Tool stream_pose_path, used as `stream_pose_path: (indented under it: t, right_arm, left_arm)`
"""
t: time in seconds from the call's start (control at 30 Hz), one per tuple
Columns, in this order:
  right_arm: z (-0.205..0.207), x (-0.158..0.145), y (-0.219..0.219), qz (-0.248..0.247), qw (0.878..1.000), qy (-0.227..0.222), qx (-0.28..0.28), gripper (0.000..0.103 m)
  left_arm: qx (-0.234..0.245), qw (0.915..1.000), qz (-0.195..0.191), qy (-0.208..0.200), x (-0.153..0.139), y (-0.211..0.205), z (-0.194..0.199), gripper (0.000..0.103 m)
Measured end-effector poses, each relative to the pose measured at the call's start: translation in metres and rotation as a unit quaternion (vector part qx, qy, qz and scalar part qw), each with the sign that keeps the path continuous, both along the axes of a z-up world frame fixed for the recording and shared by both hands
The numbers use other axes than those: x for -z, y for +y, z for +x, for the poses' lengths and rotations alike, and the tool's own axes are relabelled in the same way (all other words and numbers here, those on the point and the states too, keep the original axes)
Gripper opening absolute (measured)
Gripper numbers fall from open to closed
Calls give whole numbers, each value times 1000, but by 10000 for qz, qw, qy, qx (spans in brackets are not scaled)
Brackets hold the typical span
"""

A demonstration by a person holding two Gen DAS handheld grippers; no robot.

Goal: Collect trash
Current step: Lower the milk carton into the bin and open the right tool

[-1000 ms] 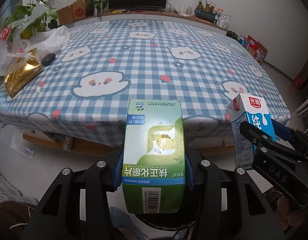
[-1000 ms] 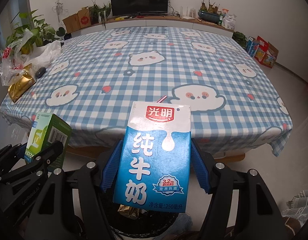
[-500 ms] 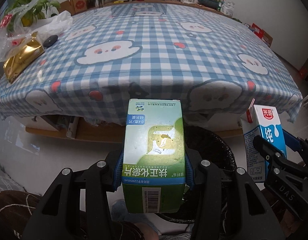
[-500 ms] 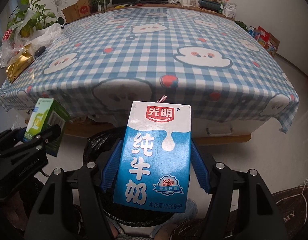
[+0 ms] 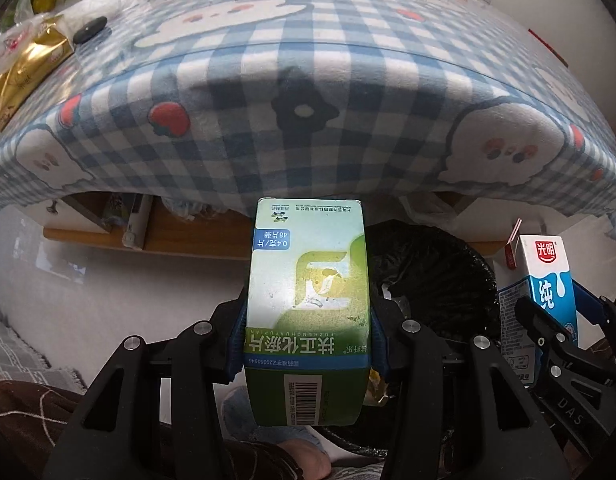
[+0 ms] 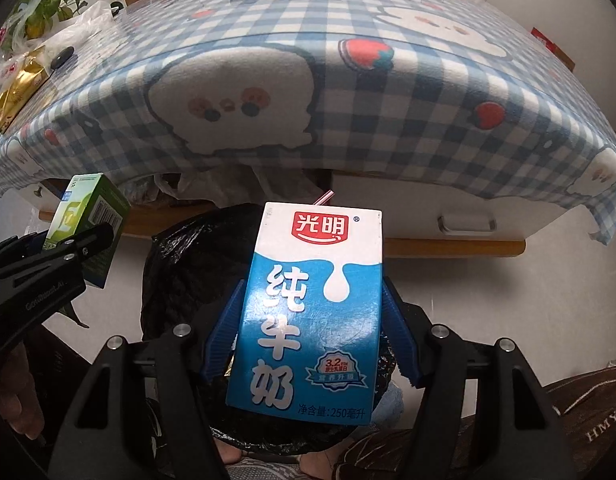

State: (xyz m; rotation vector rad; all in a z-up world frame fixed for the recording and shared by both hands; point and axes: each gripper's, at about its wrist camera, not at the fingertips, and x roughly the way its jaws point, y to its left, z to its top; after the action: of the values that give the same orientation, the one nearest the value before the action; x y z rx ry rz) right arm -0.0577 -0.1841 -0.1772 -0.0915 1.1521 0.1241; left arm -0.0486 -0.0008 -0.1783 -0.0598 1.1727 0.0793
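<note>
My left gripper (image 5: 306, 336) is shut on a green medicine box (image 5: 308, 296), held above the floor in front of the table. My right gripper (image 6: 309, 344) is shut on a blue and white milk carton (image 6: 311, 312) with a straw. A bin lined with a black bag (image 5: 431, 276) stands on the floor just below and behind both boxes; it also shows in the right wrist view (image 6: 196, 256). The milk carton (image 5: 543, 280) shows at the right of the left wrist view, and the green box (image 6: 88, 228) at the left of the right wrist view.
The table with a blue checked cloth (image 5: 308, 80) fills the upper view, its edge hanging just beyond the bin. A gold packet (image 5: 24, 72), a black pebble-like object (image 5: 90, 29) and plastic bags lie at its left. A wooden shelf (image 5: 156, 236) runs under the table.
Both grippers have dropped lower and moved closer to the bin with their boxes still held. The table edge now stands above them and the bin shows larger.
</note>
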Motion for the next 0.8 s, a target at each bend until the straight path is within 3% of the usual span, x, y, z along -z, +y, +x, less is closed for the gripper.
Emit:
stream_pose_path:
  t: [0.2, 0.37, 0.63, 0.8]
  right_arm:
    - [8, 8, 16, 20, 9999, 11, -169, 65]
    - [9, 4, 13, -22, 9998, -127, -167, 78]
    - [11, -32, -42, -110, 9989, -409, 186, 94]
    - [5, -52, -76, -8, 9975, -566, 425, 95]
  left_arm:
    - [-68, 9999, -64, 60, 8, 2, 1, 47]
    - [41, 9999, -127, 80, 10, -6, 3, 47]
    - [389, 9990, -187, 65, 11, -41, 5, 47]
    - [483, 9985, -234, 44, 9, -65, 6, 49]
